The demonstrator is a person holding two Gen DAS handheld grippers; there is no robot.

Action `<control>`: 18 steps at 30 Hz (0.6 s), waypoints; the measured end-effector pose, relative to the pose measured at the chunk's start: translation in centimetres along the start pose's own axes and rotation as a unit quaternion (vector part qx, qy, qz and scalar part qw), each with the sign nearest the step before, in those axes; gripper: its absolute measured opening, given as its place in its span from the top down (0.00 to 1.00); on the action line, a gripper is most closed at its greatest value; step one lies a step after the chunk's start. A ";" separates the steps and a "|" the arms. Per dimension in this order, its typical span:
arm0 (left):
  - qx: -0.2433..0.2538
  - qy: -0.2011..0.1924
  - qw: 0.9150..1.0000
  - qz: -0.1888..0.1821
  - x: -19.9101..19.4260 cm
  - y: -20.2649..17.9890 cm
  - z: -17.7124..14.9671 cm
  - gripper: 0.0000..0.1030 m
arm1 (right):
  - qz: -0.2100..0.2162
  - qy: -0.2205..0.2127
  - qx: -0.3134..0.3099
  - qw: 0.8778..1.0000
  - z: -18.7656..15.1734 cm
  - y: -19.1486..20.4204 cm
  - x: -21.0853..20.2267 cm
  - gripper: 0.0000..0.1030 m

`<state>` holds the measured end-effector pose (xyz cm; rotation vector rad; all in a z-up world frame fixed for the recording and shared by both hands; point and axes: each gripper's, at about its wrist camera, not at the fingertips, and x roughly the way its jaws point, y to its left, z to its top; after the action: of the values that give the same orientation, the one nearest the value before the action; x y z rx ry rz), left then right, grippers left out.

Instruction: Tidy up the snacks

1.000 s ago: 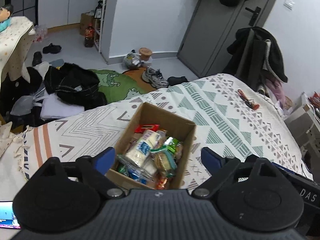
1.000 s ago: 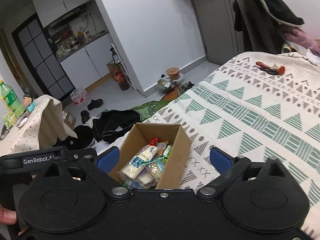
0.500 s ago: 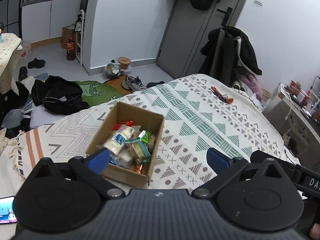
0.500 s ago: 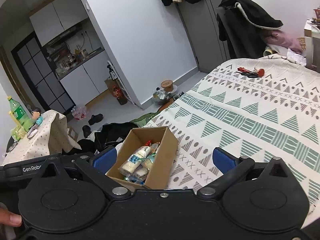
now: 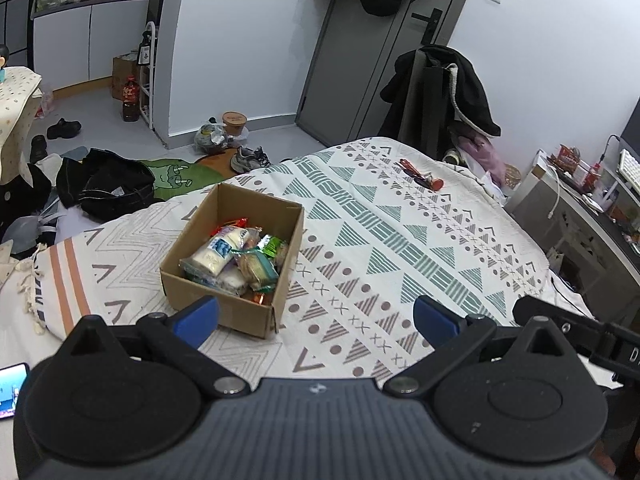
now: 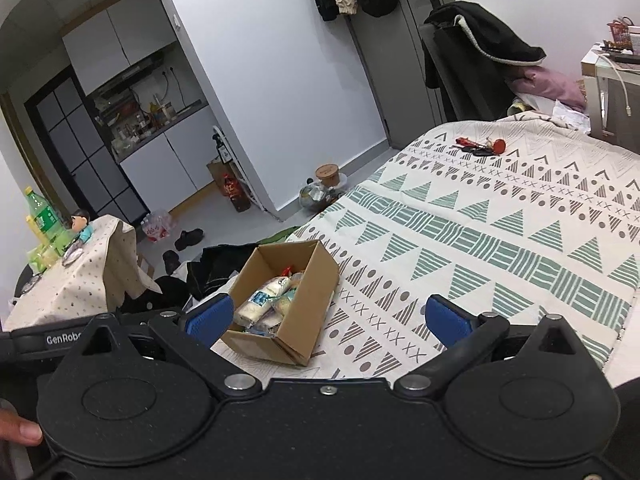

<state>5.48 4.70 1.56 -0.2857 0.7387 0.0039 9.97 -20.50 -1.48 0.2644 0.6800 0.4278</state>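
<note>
Snacks [image 5: 236, 260] are all piled in the open cardboard box [image 5: 224, 308] sitting on the bed [image 5: 400, 240], left side. Left hand-held gripper [image 5: 316, 316] and right hand-held gripper [image 6: 326, 320] both hover near it, spread wide, gripping nothing.

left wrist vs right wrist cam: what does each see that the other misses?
Left wrist only: lit phone screen at the frame's left edge, white keyboard on the side desk.
Right wrist only: green plastic bottle on the cloth-covered table, kitchen counter clutter.
Both: open cardboard box of wrapped snacks on the patterned bedspread, red-handled keys, each gripper open.
</note>
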 end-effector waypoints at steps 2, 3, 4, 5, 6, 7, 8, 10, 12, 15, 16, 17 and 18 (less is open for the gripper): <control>0.001 -0.001 1.000 -0.001 -0.4 -0.3 -0.4 0.00 | 0.001 -0.006 -0.001 1.000 0.0 -0.2 -0.7 0.00; 0.002 -0.002 1.000 0.000 -0.7 -0.4 -0.6 0.00 | 0.000 -0.009 -0.001 1.000 0.0 -0.2 -1.0 0.00; 0.003 -0.002 1.000 0.000 -0.9 -0.5 -0.7 0.00 | 0.001 -0.012 -0.001 1.000 -0.1 -0.3 -1.3 0.00; 0.004 -0.002 1.000 -0.001 -1.0 -0.6 -0.9 0.00 | 0.001 -0.013 -0.001 1.000 -0.1 -0.4 -1.6 0.00; 0.005 -0.002 1.000 -0.001 -1.1 -0.8 -1.0 0.00 | 0.001 -0.014 -0.002 1.000 -0.2 -0.4 -1.8 0.00; 0.006 -0.002 1.000 0.000 -1.2 -0.9 -1.2 0.00 | 0.001 -0.014 -0.004 1.000 -0.3 -0.5 -2.0 0.00; 0.009 -0.002 1.000 0.001 -1.3 -1.0 -1.4 0.00 | 0.001 -0.014 -0.005 1.000 -0.5 -0.5 -2.2 0.00; 0.013 -0.002 1.000 0.003 -1.5 -1.3 -1.7 0.00 | 0.002 -0.014 -0.006 1.000 -0.7 -0.6 -2.5 0.00; 0.017 -0.001 1.000 0.002 -1.6 -1.5 -2.0 0.00 | 0.001 -0.012 -0.008 1.000 -1.0 -0.7 -2.8 0.00; 0.022 0.001 1.000 0.002 -1.8 -1.7 -2.4 0.00 | -0.001 -0.008 -0.012 1.000 -1.5 -1.0 -3.2 0.00; 0.022 0.001 1.000 0.003 -1.8 -1.8 -2.5 0.00 | -0.002 -0.006 -0.012 1.000 -1.6 -1.1 -3.3 0.00; 0.023 0.000 1.000 0.003 -1.9 -1.9 -2.7 0.00 | -0.002 -0.005 -0.013 1.000 -1.7 -1.1 -3.4 0.00; 0.023 0.000 1.000 0.002 -2.0 -1.8 -2.7 0.00 | -0.002 -0.004 -0.013 1.000 -1.8 -1.2 -3.4 0.00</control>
<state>2.39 2.42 1.42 -0.2409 0.7381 -0.0081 6.74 -22.96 -1.39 0.2398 0.6668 0.4312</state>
